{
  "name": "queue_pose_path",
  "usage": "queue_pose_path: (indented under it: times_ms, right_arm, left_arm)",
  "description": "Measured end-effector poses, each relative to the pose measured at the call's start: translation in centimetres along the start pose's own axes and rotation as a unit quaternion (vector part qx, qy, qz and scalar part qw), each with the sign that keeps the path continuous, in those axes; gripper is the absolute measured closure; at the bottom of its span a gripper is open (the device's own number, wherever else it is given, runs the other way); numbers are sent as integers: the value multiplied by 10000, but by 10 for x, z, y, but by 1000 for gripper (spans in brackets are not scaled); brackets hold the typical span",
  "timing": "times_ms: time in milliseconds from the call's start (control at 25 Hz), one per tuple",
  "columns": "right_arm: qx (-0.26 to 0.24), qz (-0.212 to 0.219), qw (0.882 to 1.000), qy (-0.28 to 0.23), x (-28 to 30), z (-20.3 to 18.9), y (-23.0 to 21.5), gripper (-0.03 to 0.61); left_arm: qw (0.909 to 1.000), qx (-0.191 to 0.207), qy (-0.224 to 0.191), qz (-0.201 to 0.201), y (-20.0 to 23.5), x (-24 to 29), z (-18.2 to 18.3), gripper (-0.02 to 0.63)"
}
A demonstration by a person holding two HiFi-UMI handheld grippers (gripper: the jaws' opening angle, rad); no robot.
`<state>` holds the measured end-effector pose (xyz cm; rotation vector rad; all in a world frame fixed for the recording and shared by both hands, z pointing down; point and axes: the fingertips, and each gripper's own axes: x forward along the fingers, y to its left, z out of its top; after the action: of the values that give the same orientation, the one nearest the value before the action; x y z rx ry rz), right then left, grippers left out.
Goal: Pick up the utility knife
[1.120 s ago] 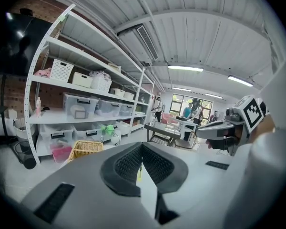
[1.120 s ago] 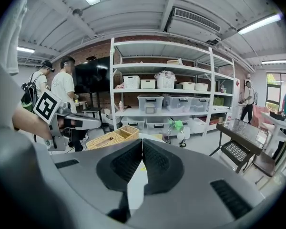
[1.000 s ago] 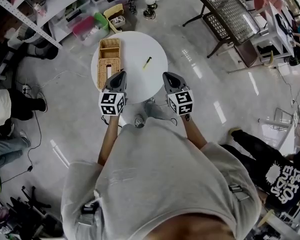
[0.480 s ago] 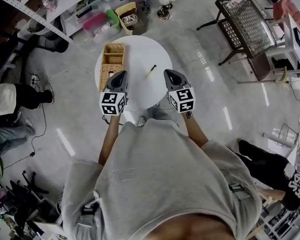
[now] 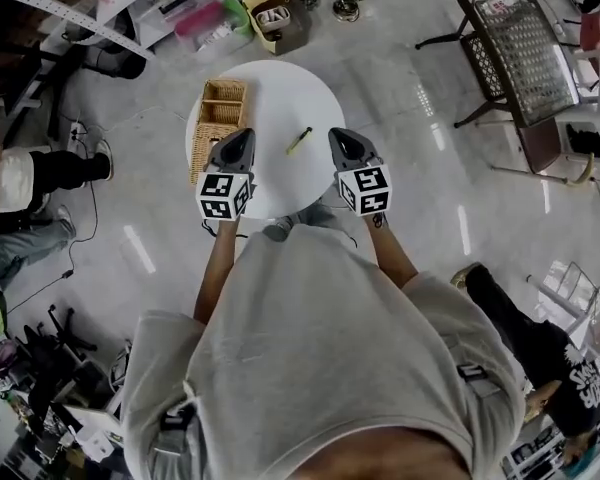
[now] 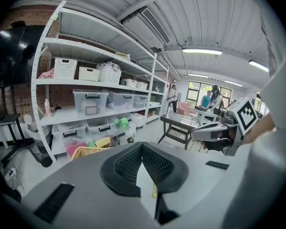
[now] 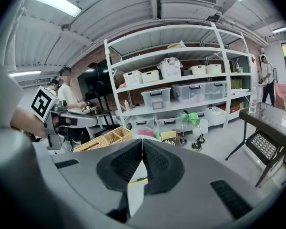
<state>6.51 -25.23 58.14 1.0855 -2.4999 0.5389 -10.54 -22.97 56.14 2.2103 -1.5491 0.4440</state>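
Note:
The utility knife point(image 5: 299, 140), slim and yellow-green, lies on the round white table point(image 5: 280, 93), right of its middle. Both grippers hover over the table's near edge, one on each side of the knife and short of it. My left gripper point(image 5: 246, 133) is shut and empty, its pads meeting at the tips point(image 6: 142, 144). My right gripper point(image 5: 334, 132) is likewise shut on nothing point(image 7: 142, 141). A yellow sliver of the knife point(image 7: 138, 179) shows below the right pads, and another sliver of the knife point(image 6: 154, 191) shows below the left pads.
A wicker basket point(image 5: 218, 118) takes up the table's left side, beside my left gripper. Shelves with plastic bins point(image 5: 195, 13) stand beyond the table. A black mesh table point(image 5: 520, 43) is at the far right. People point(image 5: 30, 183) sit at the left.
Both grippers have moved forward and now reach over the table's near edge. The room has shifted in the head view. The knife lies as before.

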Motion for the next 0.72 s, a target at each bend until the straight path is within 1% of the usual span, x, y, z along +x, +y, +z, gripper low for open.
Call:
queue_pose_path:
  times_ms: [240, 440, 560, 720]
  right_arm:
    - [77, 224, 9994, 251, 16, -13, -3, 546]
    - [121, 295, 9984, 467, 25, -30, 3, 546]
    - [138, 298, 9976, 605, 28, -39, 9, 546]
    - [161, 219, 9964, 799, 34, -54, 17, 546]
  left_arm:
    - [9997, -102, 183, 156, 8, 8, -6, 594]
    - [9990, -231, 328, 187, 14, 9, -23, 594]
    - [9986, -327, 403, 135, 17, 11, -34, 594]
    - [9980, -388, 505, -28, 22, 15, -49, 594]
